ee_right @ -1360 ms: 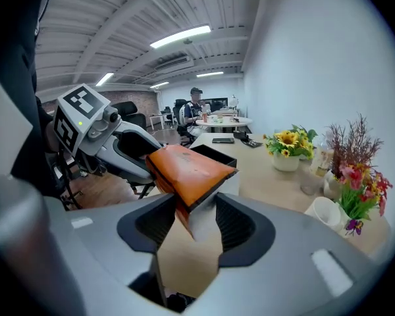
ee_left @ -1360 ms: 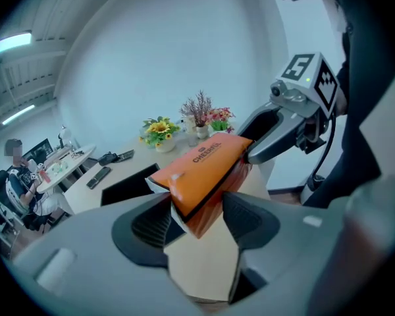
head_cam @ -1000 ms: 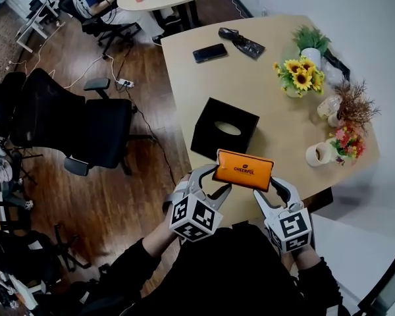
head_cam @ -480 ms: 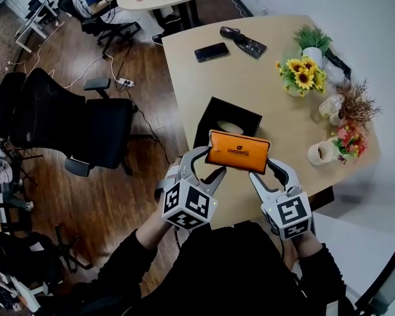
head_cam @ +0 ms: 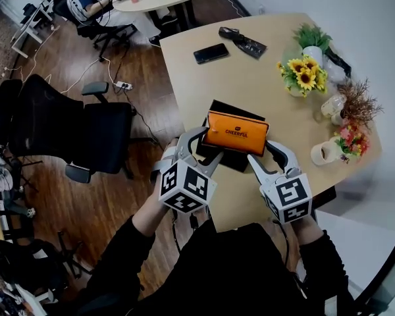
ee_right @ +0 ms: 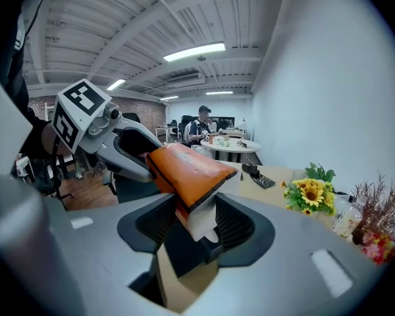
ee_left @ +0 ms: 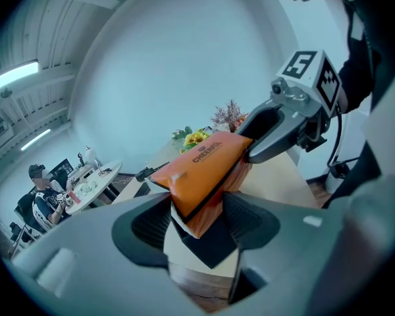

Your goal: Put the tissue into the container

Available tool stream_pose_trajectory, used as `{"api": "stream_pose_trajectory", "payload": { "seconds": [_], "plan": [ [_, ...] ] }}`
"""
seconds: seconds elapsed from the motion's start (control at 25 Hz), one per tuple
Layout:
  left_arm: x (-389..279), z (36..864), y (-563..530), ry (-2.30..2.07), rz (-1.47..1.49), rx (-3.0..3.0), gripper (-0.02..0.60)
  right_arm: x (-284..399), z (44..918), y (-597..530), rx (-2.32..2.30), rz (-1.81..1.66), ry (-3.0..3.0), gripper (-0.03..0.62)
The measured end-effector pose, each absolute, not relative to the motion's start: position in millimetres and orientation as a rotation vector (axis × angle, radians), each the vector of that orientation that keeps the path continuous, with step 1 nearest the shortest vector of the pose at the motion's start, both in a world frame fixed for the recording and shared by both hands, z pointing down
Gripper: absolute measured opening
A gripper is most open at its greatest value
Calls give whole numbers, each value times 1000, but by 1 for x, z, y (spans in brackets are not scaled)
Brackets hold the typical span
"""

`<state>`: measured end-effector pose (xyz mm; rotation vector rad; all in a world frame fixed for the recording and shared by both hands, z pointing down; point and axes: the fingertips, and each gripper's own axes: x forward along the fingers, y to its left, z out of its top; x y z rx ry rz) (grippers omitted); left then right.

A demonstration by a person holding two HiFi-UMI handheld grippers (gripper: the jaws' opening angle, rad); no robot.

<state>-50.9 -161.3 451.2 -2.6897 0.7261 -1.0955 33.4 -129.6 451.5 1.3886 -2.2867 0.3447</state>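
Observation:
An orange tissue pack [head_cam: 237, 132] hangs level between my two grippers, just above the black box container [head_cam: 228, 160] on the tan table [head_cam: 263, 91]. My left gripper [head_cam: 203, 149] is shut on the pack's left end and my right gripper [head_cam: 266, 155] on its right end. In the left gripper view the pack [ee_left: 207, 170] sits between the jaws of the left gripper [ee_left: 197, 219], with the container [ee_left: 214, 245] below. In the right gripper view the pack [ee_right: 187, 170] is pinched in the right gripper [ee_right: 194, 226] above the container [ee_right: 184, 249]. The pack hides the container's top opening.
A phone [head_cam: 210, 52] and a dark object [head_cam: 242, 41] lie at the table's far end. Sunflowers [head_cam: 301, 76], a green plant [head_cam: 311, 41], dried flowers [head_cam: 355, 104] and a mug [head_cam: 322, 153] line the right edge. A black office chair [head_cam: 72, 127] stands left of the table.
Both grippers have carried the orange pack away from the table's near edge and slightly up. It now hangs over the black container and covers the opening.

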Motion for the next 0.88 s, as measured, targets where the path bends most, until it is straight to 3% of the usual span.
{"api": "stream_pose_trajectory", "payload": {
  "seconds": [0.88],
  "plan": [
    [-24,562,-241,533,-1265,-2724,232,55,558,-199,1452,526,-2080,192]
  ]
}}
